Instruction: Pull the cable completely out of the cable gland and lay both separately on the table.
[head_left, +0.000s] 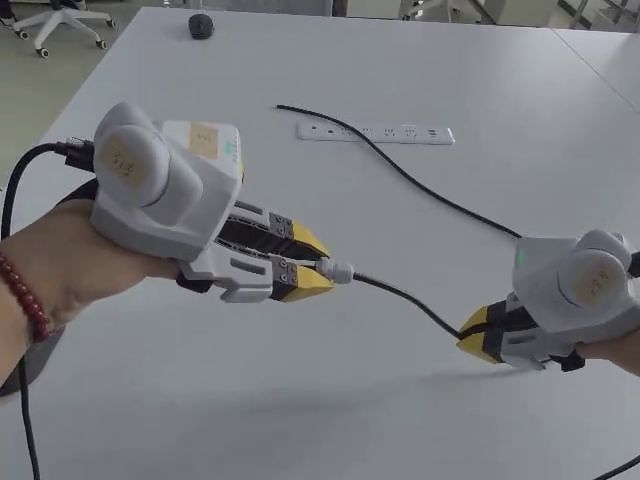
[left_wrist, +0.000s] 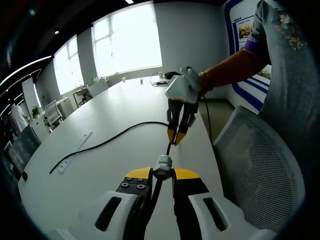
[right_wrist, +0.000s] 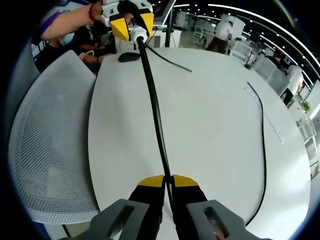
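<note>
Two grippers are held well apart above the surface (head_left: 300, 410), with a straight run of cable (head_left: 400, 293) stretched between them. The gland (head_left: 340, 271) is pinched at the tips of the left gripper (head_left: 325, 266), whose jaws are pressed against its sides. In the left gripper view the cable is seen passing through the gland and on back between those jaws, so it is judged not yet pulled out. The right gripper (head_left: 468, 333) is held low, just over the surface, with its jaws pressed together on the cable. Beyond that grip the rest of the cable is laid across the surface, past a power strip (head_left: 375, 132), to a free end.

Several failures can be foreseen. The gland is gripped only at the jaw tips and on a rounded body, so it could be twisted or popped out by a hard pull. The cable is thin and smooth, so it could be let slide through the right jaws, and nothing would be gained by the pull. If the pull is made off the gland's axis, the cable could be bound at the gland's mouth. If the seal gives way suddenly, the tail could be whipped and the gland dropped. The power strip could also be dragged by the trailing length.
</note>
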